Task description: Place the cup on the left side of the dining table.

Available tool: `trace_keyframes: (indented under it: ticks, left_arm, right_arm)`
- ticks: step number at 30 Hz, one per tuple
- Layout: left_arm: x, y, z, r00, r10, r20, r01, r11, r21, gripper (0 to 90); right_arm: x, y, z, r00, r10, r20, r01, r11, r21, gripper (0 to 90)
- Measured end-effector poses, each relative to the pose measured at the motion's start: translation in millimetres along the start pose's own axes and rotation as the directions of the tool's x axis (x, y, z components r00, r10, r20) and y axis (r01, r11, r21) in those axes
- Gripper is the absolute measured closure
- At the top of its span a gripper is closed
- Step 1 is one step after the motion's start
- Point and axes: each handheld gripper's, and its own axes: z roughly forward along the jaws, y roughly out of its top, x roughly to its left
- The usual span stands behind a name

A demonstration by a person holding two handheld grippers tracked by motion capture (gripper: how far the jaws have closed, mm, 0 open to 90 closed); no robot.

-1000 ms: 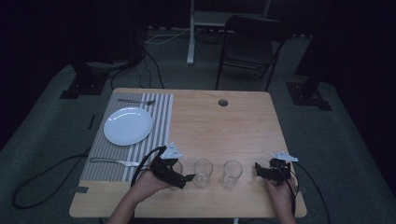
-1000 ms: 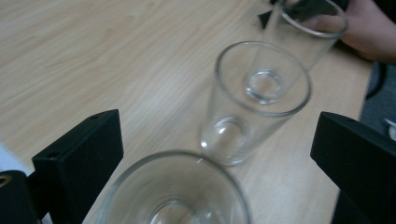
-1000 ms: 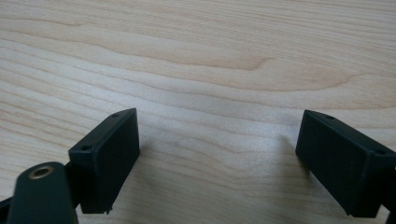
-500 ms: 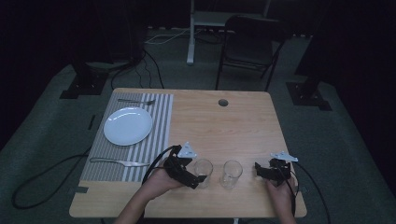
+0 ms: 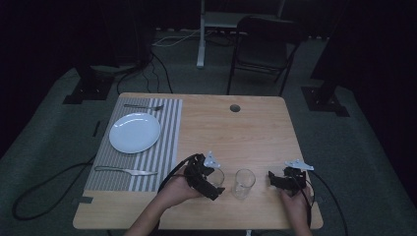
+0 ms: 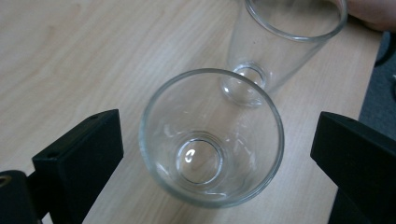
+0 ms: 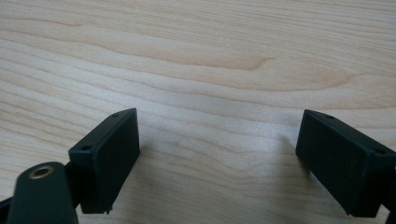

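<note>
Two clear empty glasses stand upright near the table's front edge. My left gripper (image 5: 211, 182) is open and straddles the left glass (image 5: 217, 173). In the left gripper view that glass (image 6: 210, 140) sits between the two black jaws with a gap on each side, and the second glass (image 6: 285, 42) stands just beyond it. In the high view the second glass (image 5: 244, 183) is a little to the right. Beyond it, my right gripper (image 5: 281, 180) rests low at the front right. Its jaws stand wide open (image 7: 219, 154) over bare wood, holding nothing.
A striped placemat (image 5: 162, 147) on the table's left carries a white plate (image 5: 134, 132), a fork (image 5: 142, 106) at its far end and a knife (image 5: 125, 171) at its near end. A round cable hole (image 5: 235, 107) is at the table's back. A chair (image 5: 263, 44) stands beyond.
My left gripper has moved right and forward until its open jaws came around the left glass. The right gripper and both glasses have stayed put.
</note>
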Motion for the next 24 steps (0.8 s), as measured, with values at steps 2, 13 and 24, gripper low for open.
trace_keyframes:
  ticks: [2,13,24]
  left_arm:
    - [-0.5,0.9,1.9,1.0,0.006,0.002,-0.006,0.9999,0.015,2.9]
    - [-1.1,13.8,11.6,0.9979,0.043,-0.049,-0.035,0.9885,0.147,16.0]
    - [-1.0,18.7,15.5,0.9966,0.071,-0.043,-0.063,0.9846,0.163,28.5]
  right_arm:
    - [0.0,0.0,0.0,1.0,0.0,0.0,0.0,1.0,0.0,13.2]
    - [0.0,0.0,0.0,1.0,0.0,0.0,0.0,1.0,0.0,13.2]
    - [0.0,0.0,0.0,1.0,0.0,0.0,0.0,1.0,0.0,13.2]
